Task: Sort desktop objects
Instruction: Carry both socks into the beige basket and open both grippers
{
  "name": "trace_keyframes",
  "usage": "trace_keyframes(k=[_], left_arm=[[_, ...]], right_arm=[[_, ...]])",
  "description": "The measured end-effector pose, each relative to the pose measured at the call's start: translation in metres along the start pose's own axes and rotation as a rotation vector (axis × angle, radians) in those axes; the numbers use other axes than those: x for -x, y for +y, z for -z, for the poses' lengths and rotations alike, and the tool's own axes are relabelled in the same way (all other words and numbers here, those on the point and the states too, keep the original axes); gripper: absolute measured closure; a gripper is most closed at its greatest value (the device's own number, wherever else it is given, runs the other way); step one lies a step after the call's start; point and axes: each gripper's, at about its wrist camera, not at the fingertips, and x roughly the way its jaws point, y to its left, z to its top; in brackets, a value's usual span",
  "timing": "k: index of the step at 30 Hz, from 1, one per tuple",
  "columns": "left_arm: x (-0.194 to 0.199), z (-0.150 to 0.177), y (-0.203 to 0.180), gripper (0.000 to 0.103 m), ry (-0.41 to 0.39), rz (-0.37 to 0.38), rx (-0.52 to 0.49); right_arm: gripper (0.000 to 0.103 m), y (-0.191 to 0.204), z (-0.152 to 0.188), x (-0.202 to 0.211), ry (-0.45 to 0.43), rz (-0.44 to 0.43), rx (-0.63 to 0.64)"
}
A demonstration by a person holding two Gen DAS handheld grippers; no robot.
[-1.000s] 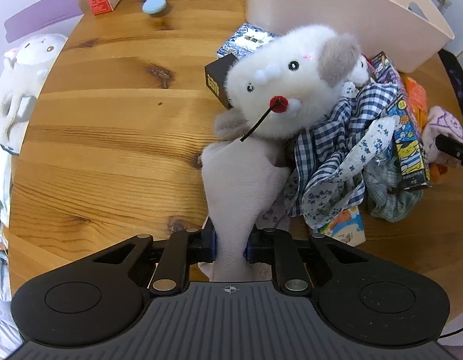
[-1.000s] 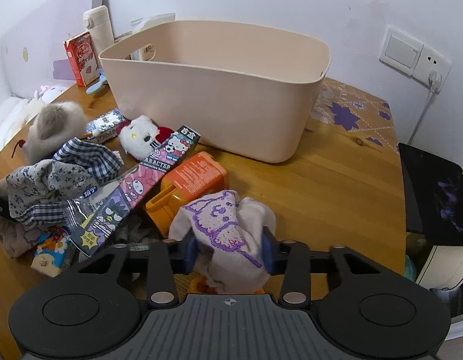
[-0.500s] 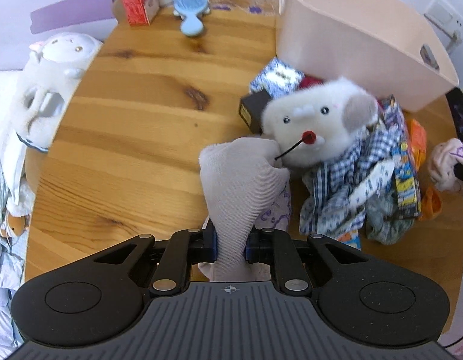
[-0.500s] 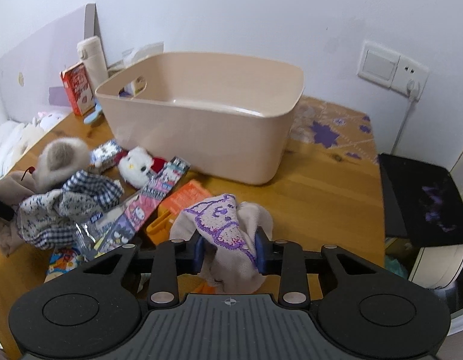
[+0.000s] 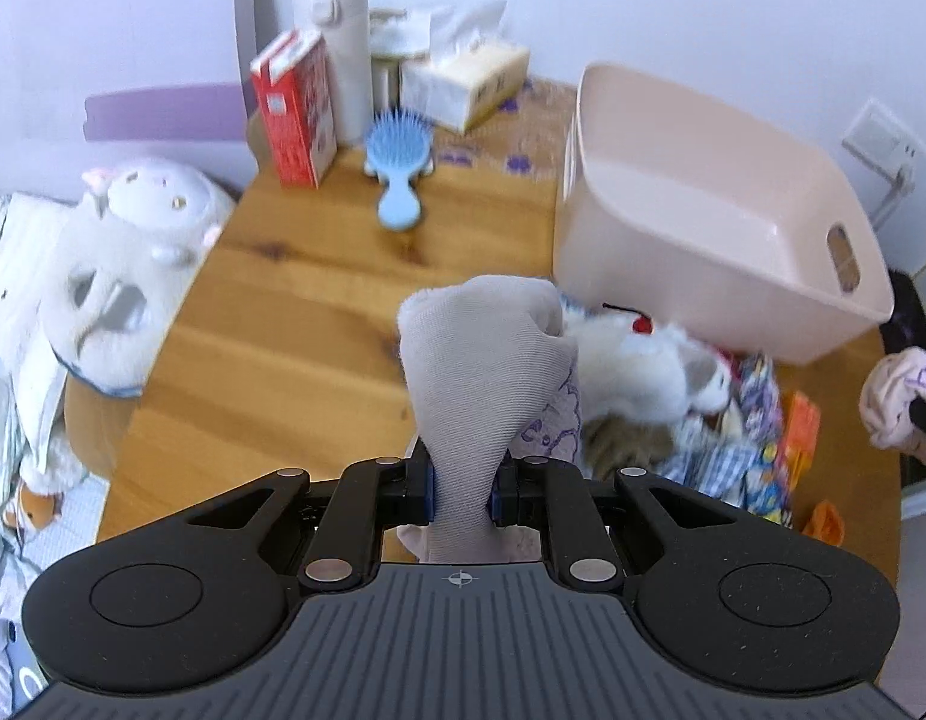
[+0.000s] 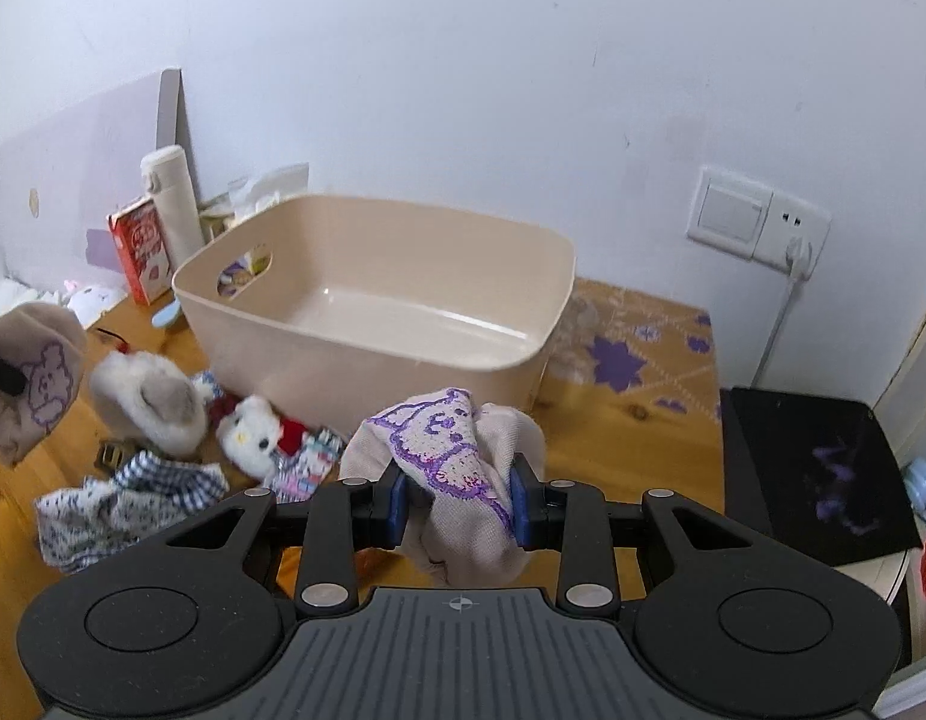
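Observation:
My left gripper [image 5: 463, 489] is shut on a grey sock [image 5: 484, 372] with a purple print, held up above the wooden table [image 5: 294, 324]. In the right wrist view that sock [image 6: 30, 384] hangs at the far left. My right gripper [image 6: 456, 501] is shut on a matching sock [image 6: 444, 456] printed with a purple cartoon, also lifted; the left wrist view shows it [image 5: 901, 396] at the far right. The beige bin [image 6: 342, 372] stands beyond both, nothing visible inside it. In the left wrist view the bin [image 5: 643, 276] is up and to the right.
Between the grippers lie a white plush [image 6: 150, 402], a kitty plush [image 6: 249, 435], checked cloth [image 6: 132, 492] and printed packets. At the back stand a red carton [image 5: 294, 108], white flask [image 5: 336, 42], tissue box [image 5: 469, 78] and blue hairbrush [image 5: 399, 162]. A black slab [image 6: 817, 468] sits right.
Both grippers have risen with their socks. The left sock came clear of the plush and the pile, and the back of the table has come into the left view.

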Motion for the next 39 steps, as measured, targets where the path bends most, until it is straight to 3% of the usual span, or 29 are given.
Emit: trace_keyframes(k=[10, 21, 31, 39], left_arm=[[0.013, -0.044, -0.023, 0.088, -0.109, 0.030, -0.007], [0.018, -0.085, -0.089, 0.088, -0.221, 0.055, -0.110], [-0.023, -0.106, -0.126, 0.088, -0.228, 0.031, -0.136], [-0.063, -0.118, -0.140, 0.088, -0.165, 0.023, -0.130]], right_arm=[[0.072, -0.005, -0.026, -0.001, -0.070, 0.001, -0.003], [0.072, -0.002, -0.055, -0.008, -0.135, -0.006, -0.021], [0.072, 0.001, -0.085, -0.032, -0.195, 0.005, -0.029], [0.072, 0.008, -0.091, -0.070, -0.140, 0.006, -0.002]])
